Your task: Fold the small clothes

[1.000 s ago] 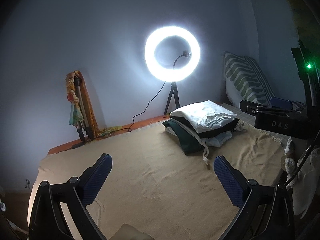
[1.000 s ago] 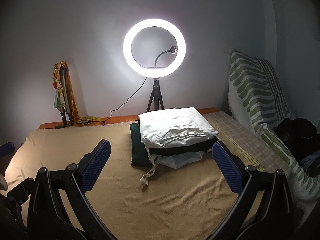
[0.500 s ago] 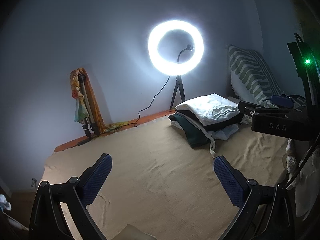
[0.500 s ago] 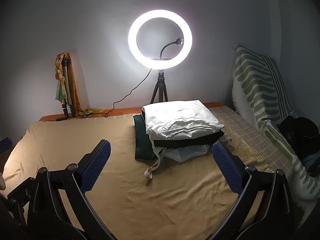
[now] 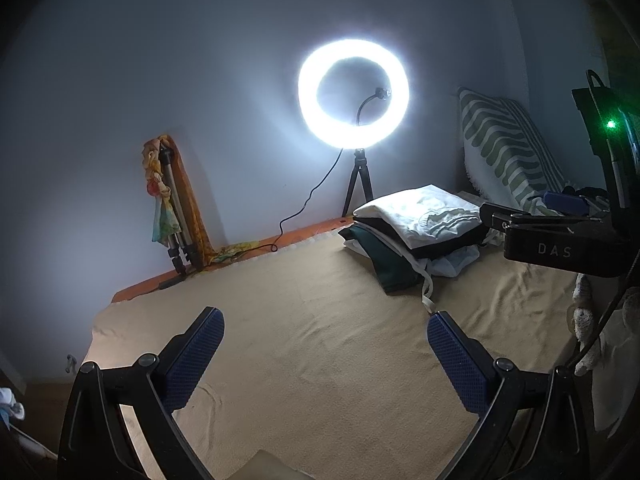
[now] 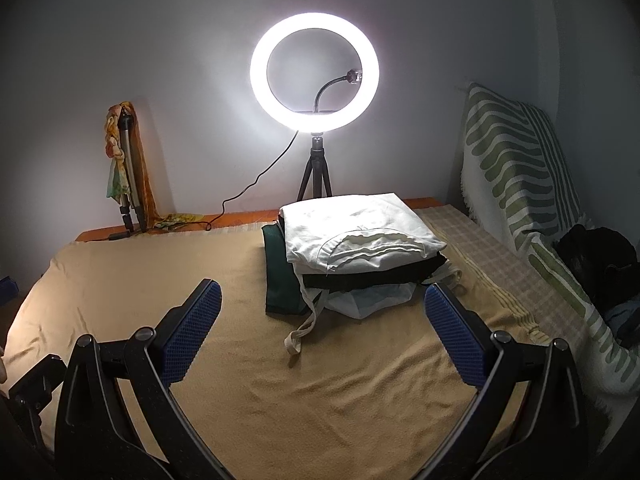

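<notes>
**Operator:** Since the earlier frames, what has shifted?

**Technician:** Both views have changed only slightly; the left wrist view now sits a little farther from the stack. The left gripper (image 5: pixel 324 354) and the right gripper (image 6: pixel 322 330) hold their blue-padded fingers wide apart, gripping nothing.

**Operator:** State of the clothes?

**Technician:** The pile of folded small clothes (image 6: pixel 356 256) rests on the tan woven blanket (image 6: pixel 320 392) toward the far side, ahead of the right gripper. A white cotton garment (image 6: pixel 352 224) lies on top, above a black layer, a pale bluish item and a dark green piece (image 6: pixel 280 276). An off-white fabric strap (image 6: pixel 304 324) trails from the pile onto the blanket.

**Operator:** Legible markings?

**Technician:** "DAS" (image 5: pixel 554 249) in white letters on the right gripper's black body. A green indicator lamp (image 5: pixel 611 124) glows above it.

**Operator:** Surroundings?

**Technician:** A circular ring light on a black tripod (image 6: pixel 314 70) stands behind the pile. A green-and-white striped woven throw (image 6: pixel 516 160) leans to its right.
</notes>
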`<action>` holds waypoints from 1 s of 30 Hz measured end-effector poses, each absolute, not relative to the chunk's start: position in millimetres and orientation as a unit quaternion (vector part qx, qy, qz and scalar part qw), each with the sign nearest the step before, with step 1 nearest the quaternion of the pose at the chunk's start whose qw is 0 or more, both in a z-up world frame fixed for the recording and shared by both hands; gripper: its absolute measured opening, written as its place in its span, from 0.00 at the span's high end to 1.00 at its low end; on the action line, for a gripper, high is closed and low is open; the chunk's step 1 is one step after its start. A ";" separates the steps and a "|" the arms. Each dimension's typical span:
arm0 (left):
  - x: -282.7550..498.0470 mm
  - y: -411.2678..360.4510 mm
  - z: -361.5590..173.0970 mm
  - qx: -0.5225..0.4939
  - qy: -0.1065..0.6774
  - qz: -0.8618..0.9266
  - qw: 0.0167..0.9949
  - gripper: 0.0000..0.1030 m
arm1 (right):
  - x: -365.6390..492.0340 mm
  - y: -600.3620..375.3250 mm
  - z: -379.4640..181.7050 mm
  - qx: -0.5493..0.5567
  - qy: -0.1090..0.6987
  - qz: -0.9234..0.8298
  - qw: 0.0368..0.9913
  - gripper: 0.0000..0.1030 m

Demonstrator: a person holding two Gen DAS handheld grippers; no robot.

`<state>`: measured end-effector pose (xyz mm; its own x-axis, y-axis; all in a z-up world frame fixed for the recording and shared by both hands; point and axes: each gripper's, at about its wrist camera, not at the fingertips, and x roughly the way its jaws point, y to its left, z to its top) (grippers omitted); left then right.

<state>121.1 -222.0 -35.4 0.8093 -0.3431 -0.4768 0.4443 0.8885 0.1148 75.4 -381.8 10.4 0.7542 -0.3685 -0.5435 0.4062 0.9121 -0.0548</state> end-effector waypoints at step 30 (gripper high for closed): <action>122.1 -216.7 -32.1 0.108 0.225 -0.204 0.946 0.00 | 80.7 -381.5 7.8 0.030 0.287 -0.195 0.937 0.00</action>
